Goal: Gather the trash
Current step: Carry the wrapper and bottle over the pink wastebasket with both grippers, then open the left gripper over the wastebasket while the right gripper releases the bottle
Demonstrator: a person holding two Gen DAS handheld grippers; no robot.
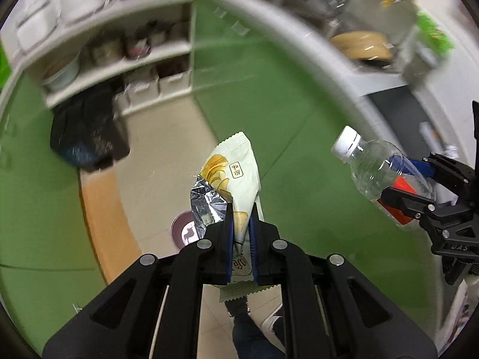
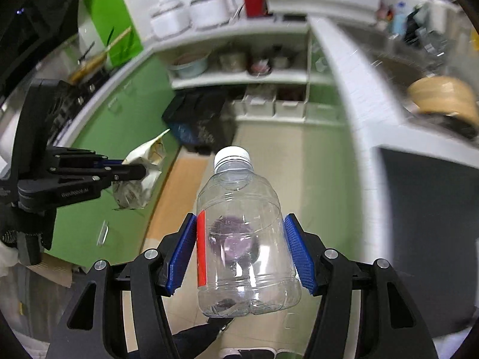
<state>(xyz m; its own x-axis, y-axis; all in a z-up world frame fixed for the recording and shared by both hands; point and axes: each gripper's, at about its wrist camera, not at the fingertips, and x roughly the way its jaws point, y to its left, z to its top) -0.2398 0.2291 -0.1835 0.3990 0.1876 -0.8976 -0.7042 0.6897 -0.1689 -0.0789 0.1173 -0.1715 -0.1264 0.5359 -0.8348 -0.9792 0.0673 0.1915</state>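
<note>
My left gripper (image 1: 240, 209) is shut on a pale green chip bag (image 1: 232, 176) with a torn silver foil edge, held in the air above the floor. My right gripper (image 2: 239, 224) is shut on an empty clear plastic bottle (image 2: 239, 239) with a white cap and a red label strip. The bottle (image 1: 380, 170) and the right gripper (image 1: 401, 179) also show at the right of the left wrist view. The chip bag (image 2: 143, 176) and the left gripper (image 2: 143, 170) show at the left of the right wrist view. A black trash bag (image 2: 197, 119) lies on the floor ahead, below the shelves.
Green cabinet fronts (image 1: 269, 89) line both sides of a tiled floor (image 2: 299, 164). White shelves (image 2: 239, 77) with bowls and bins stand at the far end. A white counter (image 2: 353, 89) with a sink and a wooden bowl (image 2: 443, 98) runs along the right. A round purple thing (image 1: 184, 230) lies on the floor.
</note>
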